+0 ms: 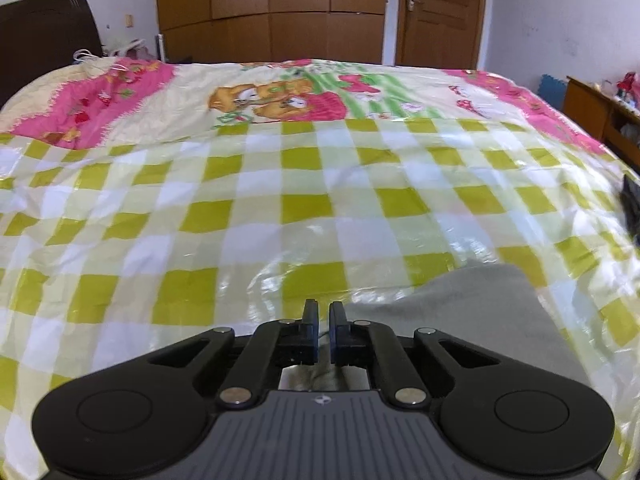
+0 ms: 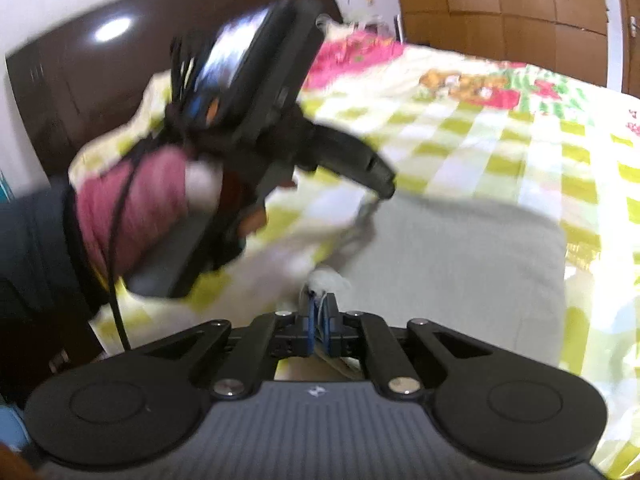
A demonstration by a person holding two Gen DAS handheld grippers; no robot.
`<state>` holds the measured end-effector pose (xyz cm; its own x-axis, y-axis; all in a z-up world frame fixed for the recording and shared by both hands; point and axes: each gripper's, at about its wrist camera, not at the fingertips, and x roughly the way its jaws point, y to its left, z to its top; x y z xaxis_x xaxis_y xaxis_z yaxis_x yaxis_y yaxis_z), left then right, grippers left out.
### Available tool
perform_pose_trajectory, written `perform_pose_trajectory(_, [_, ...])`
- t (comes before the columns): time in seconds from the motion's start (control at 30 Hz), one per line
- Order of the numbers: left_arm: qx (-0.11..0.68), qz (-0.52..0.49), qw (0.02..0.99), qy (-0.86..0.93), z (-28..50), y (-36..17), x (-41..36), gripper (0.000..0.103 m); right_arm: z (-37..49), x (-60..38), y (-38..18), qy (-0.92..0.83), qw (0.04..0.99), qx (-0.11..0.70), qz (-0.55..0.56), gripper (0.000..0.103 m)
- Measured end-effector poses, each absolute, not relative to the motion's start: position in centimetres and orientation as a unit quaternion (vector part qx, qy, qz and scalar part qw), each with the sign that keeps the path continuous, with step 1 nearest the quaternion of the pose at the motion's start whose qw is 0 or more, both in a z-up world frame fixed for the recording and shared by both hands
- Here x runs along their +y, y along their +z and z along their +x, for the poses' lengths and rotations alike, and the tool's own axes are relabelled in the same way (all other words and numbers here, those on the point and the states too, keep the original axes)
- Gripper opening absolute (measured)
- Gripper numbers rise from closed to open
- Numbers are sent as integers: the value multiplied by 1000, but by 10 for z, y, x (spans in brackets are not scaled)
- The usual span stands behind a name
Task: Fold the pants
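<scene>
The grey pants [image 1: 472,316] lie on the checked bed cover, low and to the right in the left wrist view. My left gripper [image 1: 324,312] is at the pants' left edge; its jaws are nearly closed with a thin gap, and grey cloth shows beneath them, so the grip is unclear. In the right wrist view the pants [image 2: 460,264] form a flat grey block. My right gripper [image 2: 319,304] is shut on a white bit of the pants, drawstring or edge. The left gripper [image 2: 384,190] touches the pants' far left corner there.
The bed has a yellow-green checked cover [image 1: 304,208] with a pink cartoon sheet behind. A dark headboard [image 1: 44,36] is at the left, a wooden wardrobe [image 1: 272,8] and door behind, and a low wooden cabinet [image 1: 596,112] at the right.
</scene>
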<state>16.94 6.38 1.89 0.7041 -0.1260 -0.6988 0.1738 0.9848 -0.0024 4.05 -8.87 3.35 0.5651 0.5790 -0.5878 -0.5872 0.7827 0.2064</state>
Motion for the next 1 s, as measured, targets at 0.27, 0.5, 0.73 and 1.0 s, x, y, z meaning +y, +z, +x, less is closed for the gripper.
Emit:
perform_pose_trajectory(0.27, [408, 63, 908, -71, 157, -13, 68, 20, 48, -49, -16, 360, 852, 377, -42, 6])
perform_pose_trajectory(0.5, [381, 34, 921, -78, 143, 13, 71, 37, 41, -68, 1, 364, 858, 360, -21, 25])
perform_pose_trajectory(0.73, [412, 29, 905, -106, 167, 2, 52, 55, 34, -101, 11, 334, 877, 346, 9, 35])
perform_pose_trajectory(1.0, [418, 11, 904, -91, 180, -2, 53, 44, 21, -82, 6, 346, 873, 342, -35, 35])
